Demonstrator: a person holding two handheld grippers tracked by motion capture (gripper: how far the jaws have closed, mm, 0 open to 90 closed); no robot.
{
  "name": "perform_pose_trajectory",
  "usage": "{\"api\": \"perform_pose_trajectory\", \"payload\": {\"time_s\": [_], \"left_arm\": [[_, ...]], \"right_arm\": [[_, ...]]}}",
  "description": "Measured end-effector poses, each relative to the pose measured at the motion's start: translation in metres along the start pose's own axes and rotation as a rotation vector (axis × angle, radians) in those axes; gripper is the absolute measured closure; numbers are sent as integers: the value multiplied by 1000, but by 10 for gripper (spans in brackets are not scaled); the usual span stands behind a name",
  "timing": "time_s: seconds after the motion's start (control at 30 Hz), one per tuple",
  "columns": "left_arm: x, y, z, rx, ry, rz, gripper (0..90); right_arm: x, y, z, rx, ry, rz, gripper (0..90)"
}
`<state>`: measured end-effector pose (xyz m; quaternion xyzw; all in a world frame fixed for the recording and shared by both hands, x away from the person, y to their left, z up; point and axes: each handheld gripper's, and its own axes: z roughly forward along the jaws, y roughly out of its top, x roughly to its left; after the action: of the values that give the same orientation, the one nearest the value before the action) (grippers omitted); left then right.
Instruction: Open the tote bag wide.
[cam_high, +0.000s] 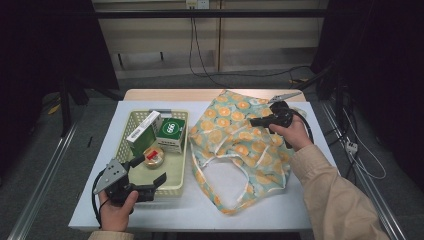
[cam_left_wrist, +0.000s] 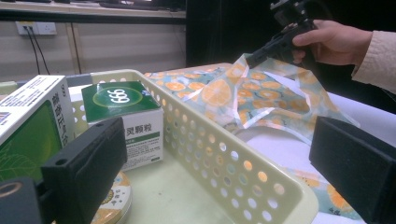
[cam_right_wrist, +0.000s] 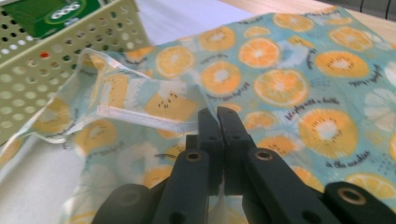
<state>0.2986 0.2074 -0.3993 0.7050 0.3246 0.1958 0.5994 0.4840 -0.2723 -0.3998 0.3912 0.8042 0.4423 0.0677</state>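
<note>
Three items wait in the basket (cam_high: 176, 186); none is bagged. Right gripper (cam_right_wrist: 217, 116) pinches the tote bag (cam_high: 235, 145); left gripper (cam_high: 150, 170) gapes wide beside the tin (cam_high: 153, 156).

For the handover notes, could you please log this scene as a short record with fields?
surface: white table
bag: orange-slice print bag, lying flat to the right of the basket
basket: pale perforated basket
basket contents: green 999 box, green and white box, round tin
left gripper: left gripper, jaws apart, at the basket's near edge, holding nothing
right gripper: right gripper, jaws closed on the bag's fabric, apparently pinching it
</note>
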Motion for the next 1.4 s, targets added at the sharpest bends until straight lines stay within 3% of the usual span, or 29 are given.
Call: {"api": "perform_pose_trajectory", "payload": {"time_s": [0.2, 0.33, 0.47, 0.6, 0.73, 0.9, 1.07, 1.4], "left_arm": [[0, 0, 0, 1, 1, -2, 41], [0, -1, -1, -3, 3, -5, 41], [0, 0, -1, -1, 2, -1, 41], [-1, 0, -2, -2, -1, -3, 41], [0, 0, -2, -5, 4, -6, 41], [-1, 1, -1, -8, 1, -1, 41], [-1, 1, 0, -8, -3, -2, 41], [-2, 2, 1, -6, -7, 2, 41]], "right_arm": [[-12, -10, 9, 37, -36, 10, 895], [-15, -13, 11, 25, -47, 15, 882], [-13, -16, 9, -1, -70, 30, 707], [-3, -13, 5, 10, -100, 8, 443], [11, -9, -3, 9, -117, -33, 336], [36, -12, -9, 0, -54, -88, 321], [65, -22, -8, 31, 14, -144, 331], [99, -50, 6, 60, 98, -207, 467]]}}
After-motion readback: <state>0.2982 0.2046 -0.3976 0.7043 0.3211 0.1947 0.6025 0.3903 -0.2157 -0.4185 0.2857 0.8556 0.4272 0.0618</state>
